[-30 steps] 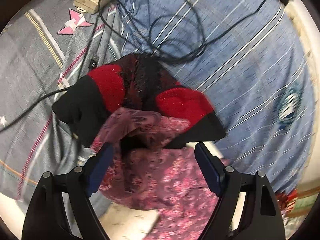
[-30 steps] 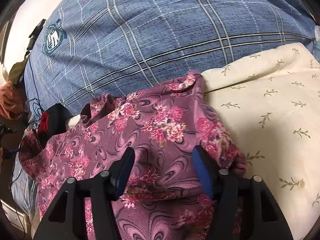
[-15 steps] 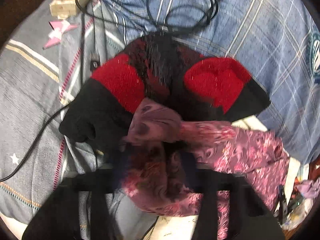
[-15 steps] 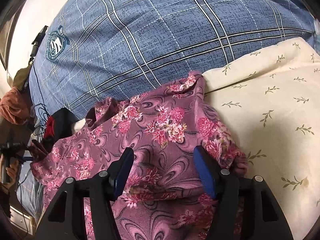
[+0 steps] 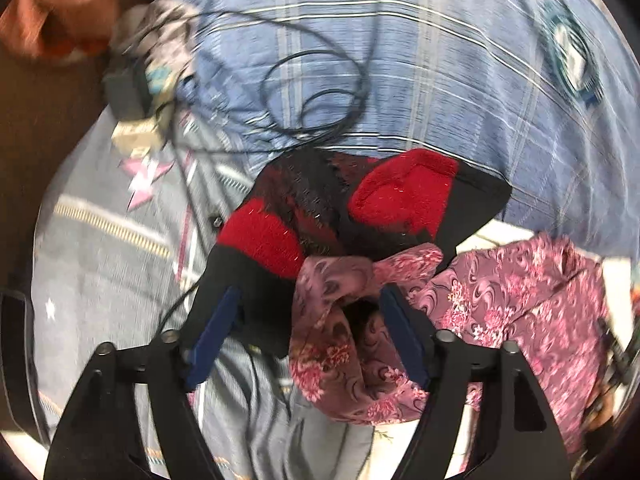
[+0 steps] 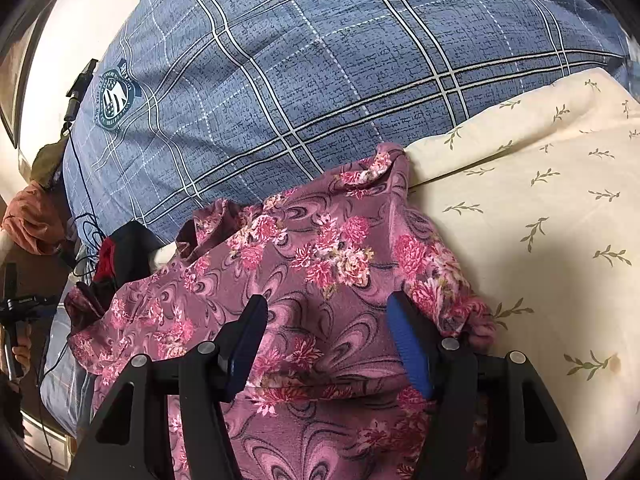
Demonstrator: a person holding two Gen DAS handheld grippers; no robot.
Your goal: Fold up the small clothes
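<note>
blue plaid bedding (image 6: 320, 60), cream leaf-print pillow (image 6: 540, 220)

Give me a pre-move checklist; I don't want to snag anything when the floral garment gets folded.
1. Left hand-held gripper open: ok.
2. Right hand-held gripper open, over the floral garment: ok.
3. Floral garment lying flat: not ok, bunched between the left fingers.
4. Floral garment free of the red and black garment: not ok, they overlap.
5. Black cable clear of the floral garment: ok, but it runs at the red and black garment's far edge.
6. Fingers touching cloth: cannot tell.
</note>
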